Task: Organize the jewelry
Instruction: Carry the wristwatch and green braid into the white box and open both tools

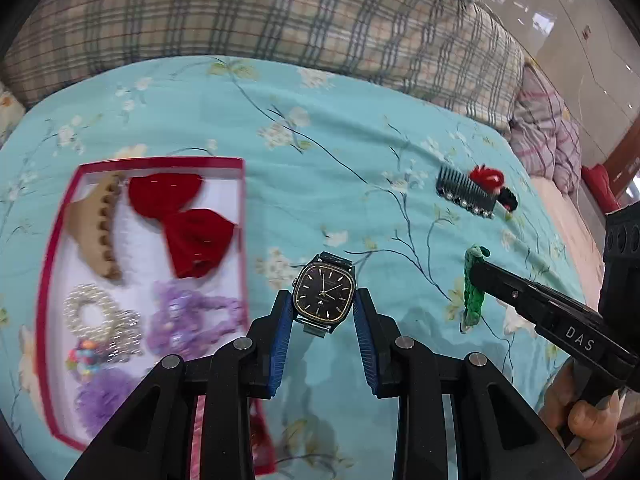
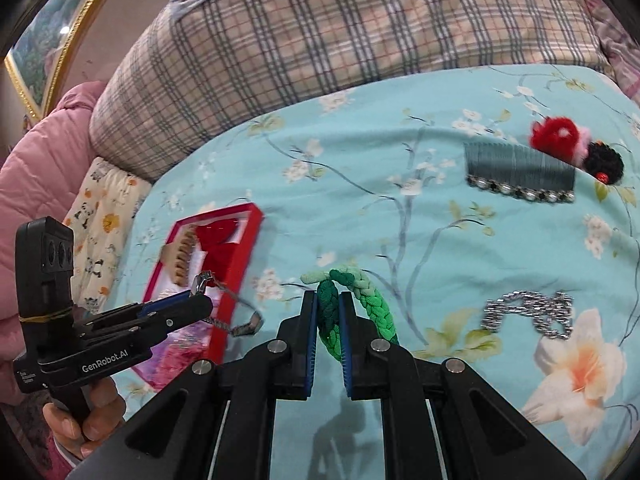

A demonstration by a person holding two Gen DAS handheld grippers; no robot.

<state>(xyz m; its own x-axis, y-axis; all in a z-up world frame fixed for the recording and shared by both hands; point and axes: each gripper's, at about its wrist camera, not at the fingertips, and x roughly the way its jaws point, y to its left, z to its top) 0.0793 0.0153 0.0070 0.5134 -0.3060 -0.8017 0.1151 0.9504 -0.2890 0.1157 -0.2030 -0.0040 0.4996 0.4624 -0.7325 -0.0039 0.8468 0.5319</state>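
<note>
My left gripper (image 1: 323,305) is shut on a dark-faced wristwatch (image 1: 324,294) and holds it above the blue floral bedspread (image 1: 320,160), just right of the red-rimmed jewelry box (image 1: 239,204). The watch also shows in the right wrist view (image 2: 200,282), its metal strap hanging down. The box holds a beige claw clip (image 1: 98,226), red bows (image 1: 182,220), a pearl scrunchie (image 1: 94,312) and purple hair ties (image 1: 188,320). My right gripper (image 2: 329,304) is shut on a green braided hair band (image 2: 362,308), also in the left wrist view (image 1: 474,292).
A grey comb with a rhinestone edge (image 2: 520,176) and a red and black pompom clip (image 2: 576,144) lie at the far right. A silver chain (image 2: 528,314) lies right of my right gripper. A plaid pillow (image 2: 320,32) bounds the back. A pink jacket (image 2: 44,160) lies at the left.
</note>
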